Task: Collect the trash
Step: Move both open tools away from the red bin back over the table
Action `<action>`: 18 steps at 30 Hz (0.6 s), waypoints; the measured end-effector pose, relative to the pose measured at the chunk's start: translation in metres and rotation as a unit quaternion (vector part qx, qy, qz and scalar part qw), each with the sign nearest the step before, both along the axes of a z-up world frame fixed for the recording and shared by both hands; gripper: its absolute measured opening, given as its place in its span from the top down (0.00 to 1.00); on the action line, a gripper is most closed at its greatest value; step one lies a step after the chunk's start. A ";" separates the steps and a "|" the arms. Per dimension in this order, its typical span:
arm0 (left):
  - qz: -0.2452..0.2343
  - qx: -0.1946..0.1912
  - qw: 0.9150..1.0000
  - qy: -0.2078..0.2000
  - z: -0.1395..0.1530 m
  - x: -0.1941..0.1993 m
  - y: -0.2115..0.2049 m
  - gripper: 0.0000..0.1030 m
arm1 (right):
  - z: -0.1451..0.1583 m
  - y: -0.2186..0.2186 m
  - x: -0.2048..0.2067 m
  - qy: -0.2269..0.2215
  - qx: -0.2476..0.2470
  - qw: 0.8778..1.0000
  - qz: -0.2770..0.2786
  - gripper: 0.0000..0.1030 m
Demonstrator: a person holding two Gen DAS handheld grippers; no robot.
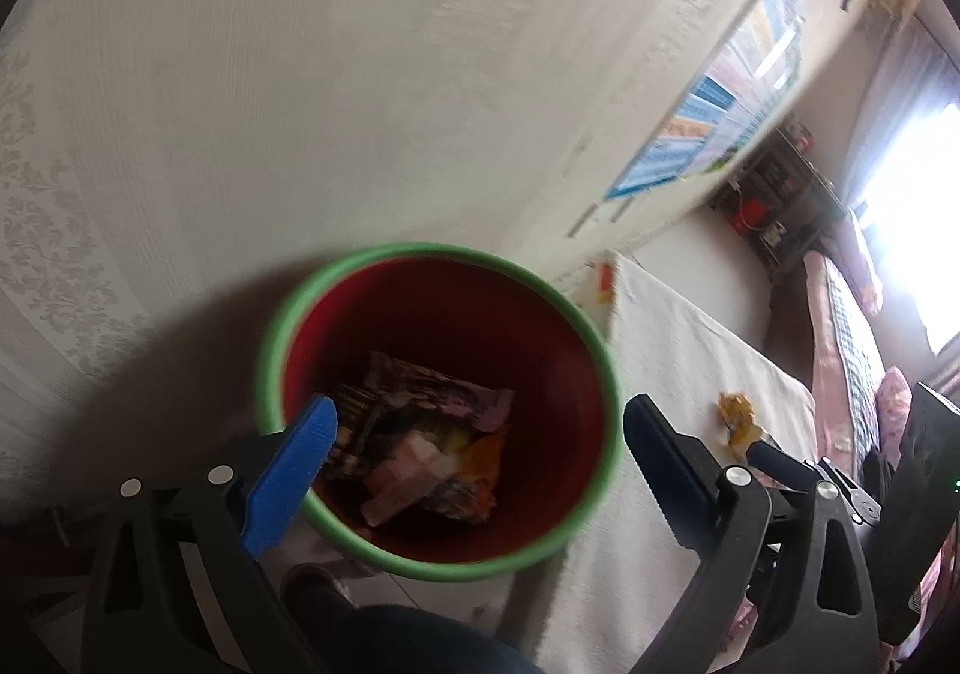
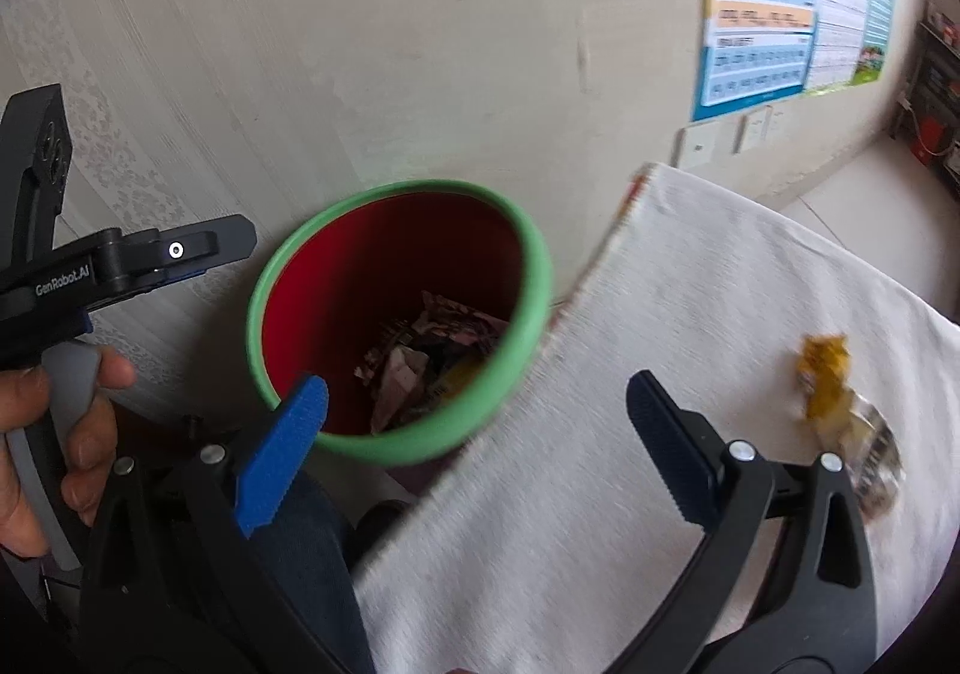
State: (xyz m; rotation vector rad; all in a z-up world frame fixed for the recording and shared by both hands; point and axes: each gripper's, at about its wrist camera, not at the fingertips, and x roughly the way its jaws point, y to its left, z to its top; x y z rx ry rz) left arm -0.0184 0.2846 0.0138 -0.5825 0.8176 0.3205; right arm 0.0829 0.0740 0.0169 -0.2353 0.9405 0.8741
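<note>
Red inside and green at the rim, the bin (image 1: 441, 410) serves as landmark for everything below; it stands on the floor against the patterned wall (image 1: 240, 104), just left of the cloth-covered table (image 1: 678, 374). Left of the bin, in the right wrist view, a hand (image 2: 54, 434) holds the left gripper (image 1: 474, 464) by its grey trigger; that gripper's jaws stand wide apart over the bin mouth with nothing between them, so it is released. In the bin's bottom lie crumpled wrappers (image 1: 432, 434), purple, pink and orange, already collected. Right of the bin, over the table's near edge, the right gripper (image 2: 480, 446) is likewise released, its blue pads (image 2: 282, 452) spread with only cloth and bin rim showing between them. Further right of the bin, on the cloth, the remaining trash (image 2: 834, 392) lies apart from both grippers: a yellow crumpled wrapper with a clear or silvery piece beside it, partly hidden behind the right gripper's black frame.

Judged step: fetch that last piece. To do it well, the right gripper, being nearer, should travel away from the bin until the wrapper sits midway between its pads, descend close to the cloth without snagging it, and close on the bulk of the crumple rather than a loose flap. Whether the yellow and clear parts are one item cannot be told; a grasp where they meet would serve for both
</note>
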 end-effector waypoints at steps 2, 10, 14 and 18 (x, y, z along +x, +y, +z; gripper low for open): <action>-0.016 0.002 1.000 -0.001 0.003 0.006 -0.017 0.10 | 0.002 -0.022 0.002 -0.004 0.000 1.000 -0.015 0.05; -0.087 0.005 0.996 0.001 0.004 0.024 -0.087 0.10 | 0.008 -0.104 0.020 -0.009 0.010 0.996 -0.084 0.05; -0.120 0.009 0.993 0.002 0.006 0.033 -0.117 0.10 | 0.007 -0.141 0.029 -0.017 0.007 0.994 -0.112 0.05; -0.154 0.014 0.988 0.001 0.010 0.045 -0.142 0.10 | 0.004 -0.176 0.043 -0.018 0.006 0.989 -0.147 0.05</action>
